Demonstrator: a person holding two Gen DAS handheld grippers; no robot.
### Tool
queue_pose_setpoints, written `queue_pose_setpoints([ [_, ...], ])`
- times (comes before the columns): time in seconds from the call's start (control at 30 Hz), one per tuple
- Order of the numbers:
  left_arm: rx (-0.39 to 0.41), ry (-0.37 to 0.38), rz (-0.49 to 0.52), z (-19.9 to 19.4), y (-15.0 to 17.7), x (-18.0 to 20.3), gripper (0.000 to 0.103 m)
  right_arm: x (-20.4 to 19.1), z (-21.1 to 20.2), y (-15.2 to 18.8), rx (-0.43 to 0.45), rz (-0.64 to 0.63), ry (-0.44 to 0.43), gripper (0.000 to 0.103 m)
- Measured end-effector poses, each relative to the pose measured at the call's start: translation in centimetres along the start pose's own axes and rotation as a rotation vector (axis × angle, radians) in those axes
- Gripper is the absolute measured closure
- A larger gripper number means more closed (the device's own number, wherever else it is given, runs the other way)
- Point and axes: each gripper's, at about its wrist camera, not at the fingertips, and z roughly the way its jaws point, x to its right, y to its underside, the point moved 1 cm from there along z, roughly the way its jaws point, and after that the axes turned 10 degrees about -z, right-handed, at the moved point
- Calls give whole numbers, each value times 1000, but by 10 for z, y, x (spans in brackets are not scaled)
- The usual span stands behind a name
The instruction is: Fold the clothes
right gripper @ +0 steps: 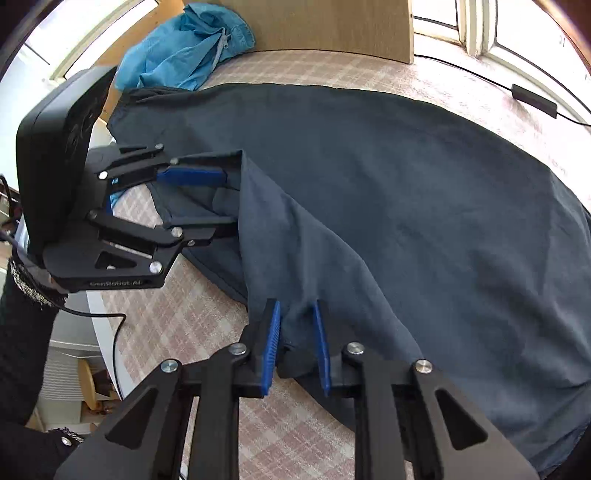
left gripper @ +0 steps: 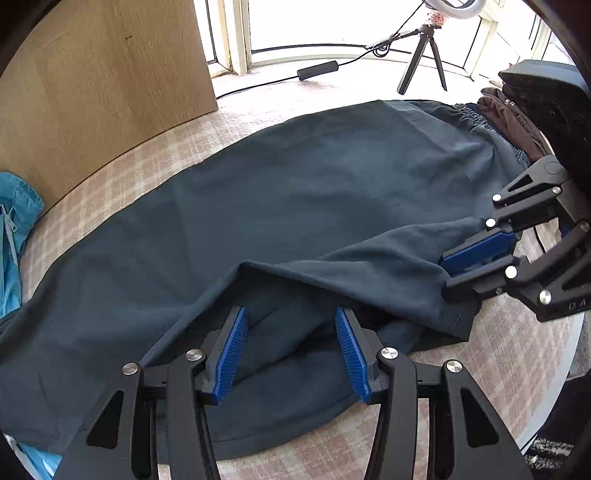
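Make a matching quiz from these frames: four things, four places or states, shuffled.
Things:
1. garment
2. jacket
3. tripod
4. adapter

Places or states:
A. light blue, crumpled by the panel
B. standing by the window
C. dark, spread across the table
D. black, on a cable

Pairs: 1-C, 2-A, 3-B, 4-D

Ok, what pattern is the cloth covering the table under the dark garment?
A faded pink and beige plaid tablecloth, clearest in the right wrist view.
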Motion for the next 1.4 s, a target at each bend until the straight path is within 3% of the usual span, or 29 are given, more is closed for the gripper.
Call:
queue_pose_setpoints([
  [0.03, -1, 18, 2, -2, 5, 5, 55, 11, -3, -1, 21, 44, -31, 84],
  [0.17, -5, 92, 11, -9, 23, 23, 55, 39, -5, -3, 13, 103, -16, 84],
  [0.27, -27, 83, 20, 4, 23, 38, 55, 42, -4, 1, 0, 106, -11, 84],
  [0.5, 2, 190, -77, 1, 15, 36, 56, 43, -30, 32, 24, 101, 61, 84],
  [0.57, 16, 205, -87, 0, 11, 37, 66, 45, -46, 50, 53, 128, 85, 84],
  [0.6, 7, 212, -100, 2, 10, 36, 91, 46, -55, 61, 72, 147, 96, 83],
  [0.63, -10, 217, -116, 5, 8, 35, 99, 48, -64, 72, 92, 168, 106, 83],
  [0.7, -27, 215, -112, 4, 8, 36, 100, 54, -79, 97, 127, 234, 139, 81],
  [0.8, -35, 202, -40, -9, 10, 43, 100, 74, -93, 136, 142, 344, 255, 68],
  [0.9, -50, 190, 20, -26, 12, 49, 100, 98, -108, 167, 173, 479, 343, 66],
  [1.0, -63, 182, 74, -40, 17, 57, 100, 125, -122, 188, 258, 636, 298, 57],
  [1.13, -98, 146, 141, -37, 32, 72, 99, 142, -133, 196, 372, 722, 216, 57],
  [1.33, -159, 135, 139, -6, 58, 80, 99, 147, -125, 170, 404, 763, 246, 49],
  [1.4, -190, 102, 159, 8, 67, 82, 99, 151, -111, 158, 362, 750, 310, 49],
])
